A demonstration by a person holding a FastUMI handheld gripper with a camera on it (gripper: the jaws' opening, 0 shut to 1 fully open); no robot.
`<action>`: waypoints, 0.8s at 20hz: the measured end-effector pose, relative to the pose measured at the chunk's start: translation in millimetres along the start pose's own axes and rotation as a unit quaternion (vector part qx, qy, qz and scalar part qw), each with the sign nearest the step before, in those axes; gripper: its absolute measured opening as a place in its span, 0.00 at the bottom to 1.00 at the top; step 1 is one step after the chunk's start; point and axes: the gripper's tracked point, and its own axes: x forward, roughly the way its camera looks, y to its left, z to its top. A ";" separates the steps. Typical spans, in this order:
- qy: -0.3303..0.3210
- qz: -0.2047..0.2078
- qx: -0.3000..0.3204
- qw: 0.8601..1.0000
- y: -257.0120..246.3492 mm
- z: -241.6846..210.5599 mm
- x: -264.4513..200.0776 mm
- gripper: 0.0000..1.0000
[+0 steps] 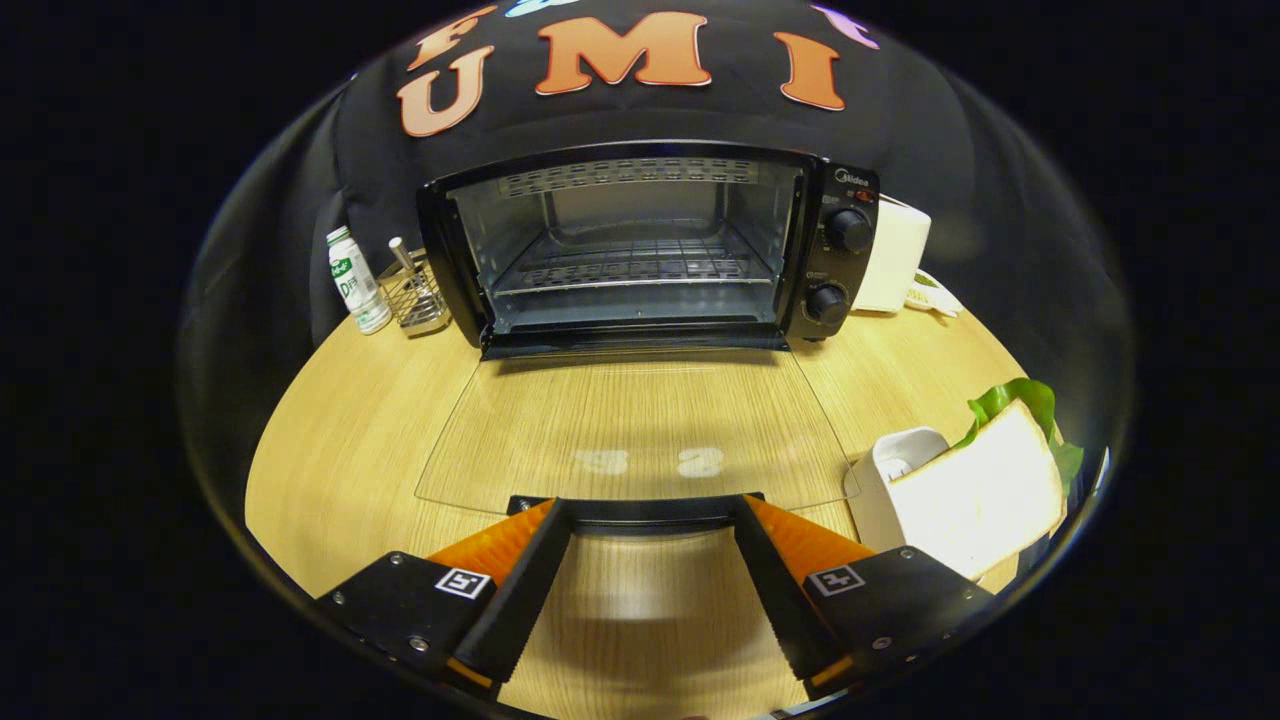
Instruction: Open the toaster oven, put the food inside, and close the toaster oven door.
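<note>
Nearest the camera, the gripper [650,515] has its two fingers spread wide apart, with nothing pinched between them, and their tips sit right at the dark handle [640,508] on the near edge of the toaster oven's door [630,430]. That glass door lies folded fully down, flat over the wooden table [340,430], so the grain shows through the pane. Beyond it stands the toaster oven [650,245] itself, wide open, with a wire rack [630,265] across its bare cavity and two round knobs [848,230] stacked on the panel at its right side. To the right of the fingers, near the table's edge, lies the food, a sandwich [985,490] of pale bread with green lettuce poking out behind it (it sits well apart from the oven, not inside). Just left of it, touching or nearly so, is a white cup [885,480]. Far left of the oven stand a small white bottle [357,280] with a green label and, beside it, a wire basket [415,295] holding a utensil. A white box-like object [895,255] stands behind the oven's right side.
</note>
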 end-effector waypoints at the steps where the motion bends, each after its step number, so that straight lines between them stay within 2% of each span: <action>1: 0.001 0.011 -0.002 1.000 0.4 2.2 -6.4 0.99; 7: -0.049 0.039 -0.011 0.998 -44.1 64.6 -61.8 0.99; 11: -0.018 0.064 -0.027 0.997 -88.2 75.3 -90.2 0.99; 16: 0.032 0.061 -0.032 0.997 -164.1 71.1 -105.4 0.99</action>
